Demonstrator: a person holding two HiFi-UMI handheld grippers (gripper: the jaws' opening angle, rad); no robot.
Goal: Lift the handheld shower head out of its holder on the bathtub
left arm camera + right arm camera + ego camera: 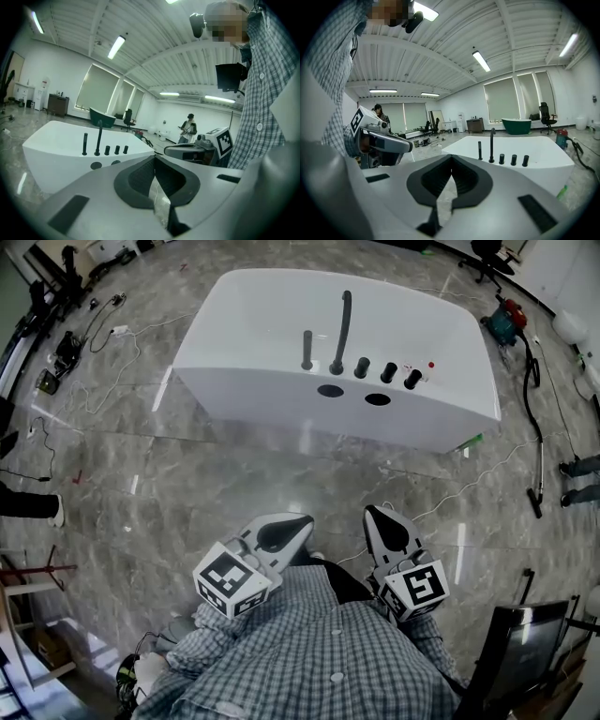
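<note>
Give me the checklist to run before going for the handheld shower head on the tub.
1. Handheld shower head upright in its holder on the bathtub deck: ok.
2. Left gripper free: ok, nothing between its jaws.
3. Right gripper free: ok, nothing between its jaws.
4. Jaws apart for a grasp: not ok, both grippers are shut.
5. Shower head within reach: not ok, both grippers are held by the person's shirt, with open floor before the tub.
6. Walking path: not ok, a white cable lies on the floor toward the right.
7. Room for jaws beside the faucet spout: cannot tell.
</note>
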